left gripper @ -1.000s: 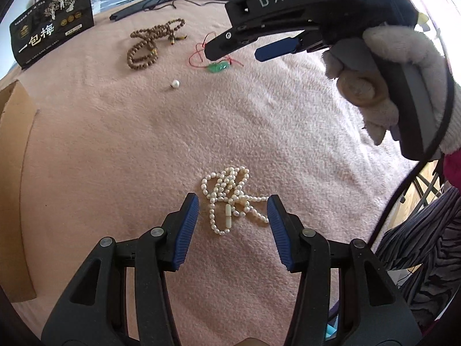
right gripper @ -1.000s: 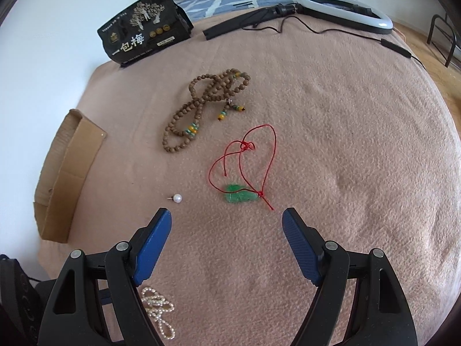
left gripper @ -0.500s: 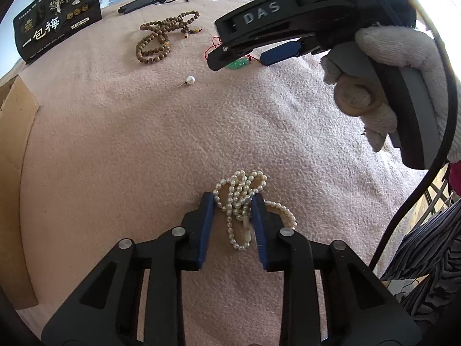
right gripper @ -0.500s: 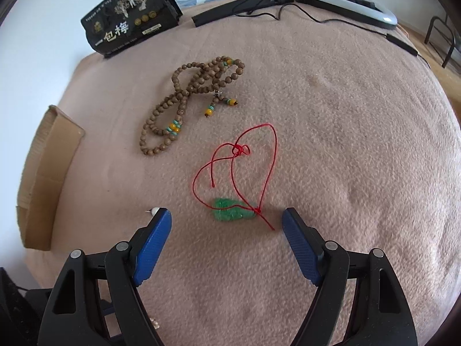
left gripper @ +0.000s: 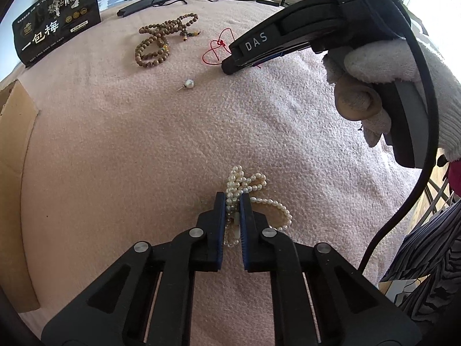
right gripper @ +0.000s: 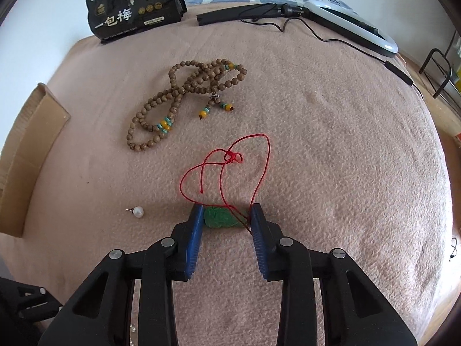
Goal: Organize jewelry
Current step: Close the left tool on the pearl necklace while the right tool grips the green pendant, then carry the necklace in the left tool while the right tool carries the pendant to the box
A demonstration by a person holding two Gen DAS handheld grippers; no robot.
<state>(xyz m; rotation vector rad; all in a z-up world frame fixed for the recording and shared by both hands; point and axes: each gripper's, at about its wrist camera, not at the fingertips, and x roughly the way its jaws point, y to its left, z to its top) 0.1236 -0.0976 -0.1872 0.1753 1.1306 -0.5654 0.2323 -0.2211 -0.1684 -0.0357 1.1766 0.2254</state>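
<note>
A white pearl necklace [left gripper: 253, 184] lies bunched on the pink blanket [left gripper: 129, 158]. My left gripper [left gripper: 232, 199] is shut on its strands, and loose loops spill out to the right. In the right wrist view a green pendant [right gripper: 222, 219] on a looped red cord [right gripper: 259, 158] lies between the blue pads of my right gripper [right gripper: 226, 216]. Its jaws are closing, with a pad at each end of the pendant. A gloved hand [left gripper: 374, 66] holds that gripper at the upper right of the left wrist view.
A brown wooden bead string [right gripper: 178, 98] lies beyond the pendant. A single pearl stud [right gripper: 137, 212] sits to its left. A cardboard box [right gripper: 31, 144] stands at the blanket's left edge. A black packet [right gripper: 135, 14] and a ring light [right gripper: 360, 28] with its cable lie at the back.
The left jaws closed in on the pearl necklace. The right gripper came down over the green pendant and its jaws narrowed onto it.
</note>
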